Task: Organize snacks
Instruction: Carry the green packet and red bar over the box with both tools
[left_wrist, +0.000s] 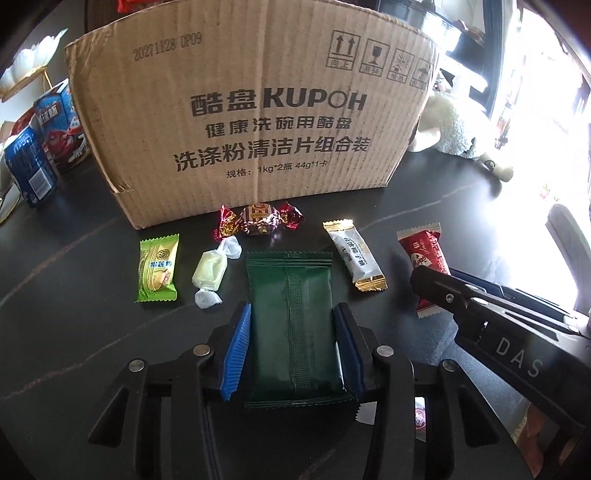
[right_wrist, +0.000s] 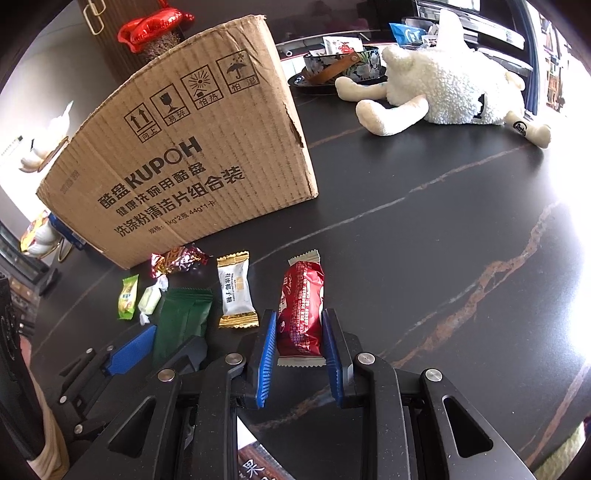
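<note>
A brown cardboard box (left_wrist: 243, 114) stands at the back of the dark table; it also shows in the right wrist view (right_wrist: 192, 166). Several wrapped snacks lie in front of it. My left gripper (left_wrist: 291, 317) is shut on the dark green packet (left_wrist: 291, 325), its blue pads against both long sides. My right gripper (right_wrist: 300, 325) is shut on the red packet (right_wrist: 301, 310). Loose on the table are a light green candy (left_wrist: 157, 271), a white twist candy (left_wrist: 210, 275), a foil-wrapped chocolate (left_wrist: 258, 219) and a white-and-gold candy (left_wrist: 354, 258).
Blue snack boxes (left_wrist: 44, 140) stand left of the cardboard box. A white plush toy (right_wrist: 443, 88) lies on the table at the back right, with a patterned bowl (right_wrist: 343, 66) behind it. The dark marble table (right_wrist: 443, 258) stretches to the right.
</note>
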